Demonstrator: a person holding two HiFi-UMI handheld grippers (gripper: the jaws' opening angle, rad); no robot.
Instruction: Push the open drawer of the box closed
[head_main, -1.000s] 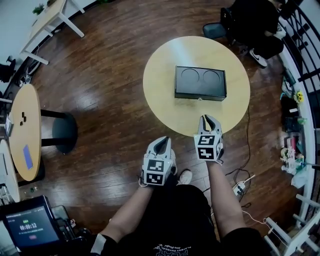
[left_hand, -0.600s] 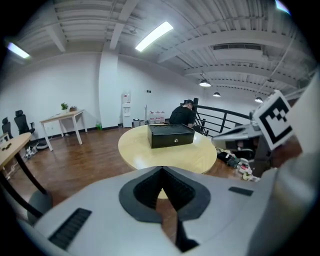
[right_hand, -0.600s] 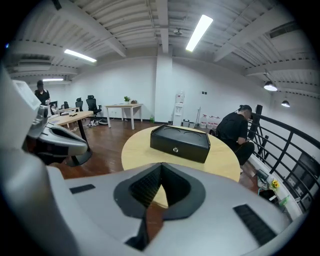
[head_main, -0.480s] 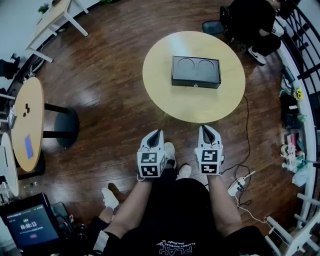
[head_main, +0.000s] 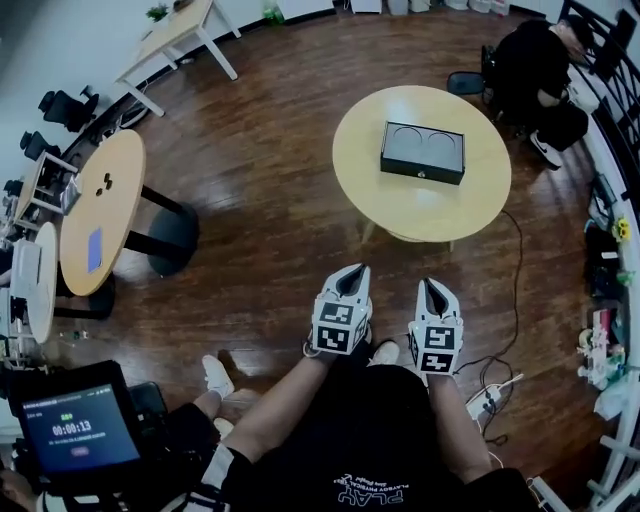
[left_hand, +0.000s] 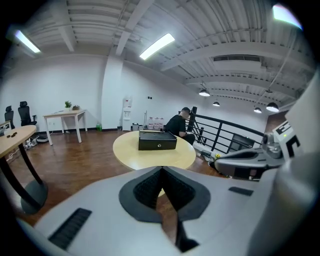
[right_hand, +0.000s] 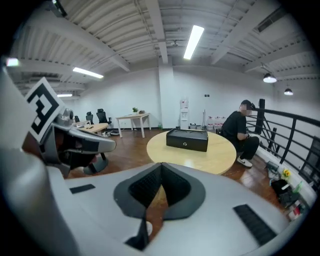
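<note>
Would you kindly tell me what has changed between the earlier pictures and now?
The person has stepped back from the round table. The right hand-held gripper, earlier over the table's near edge, is now over the floor beside the left hand-held gripper. Nothing was taken hold of or let go. Both stay shut and empty, and the black box has not moved on the table.

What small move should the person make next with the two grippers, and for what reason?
Probably none toward the box: hold both grippers at rest. Its drawer front looks flush, and nothing sticks out. The left gripper and right gripper have jaws together, empty, well short of the table.
</note>
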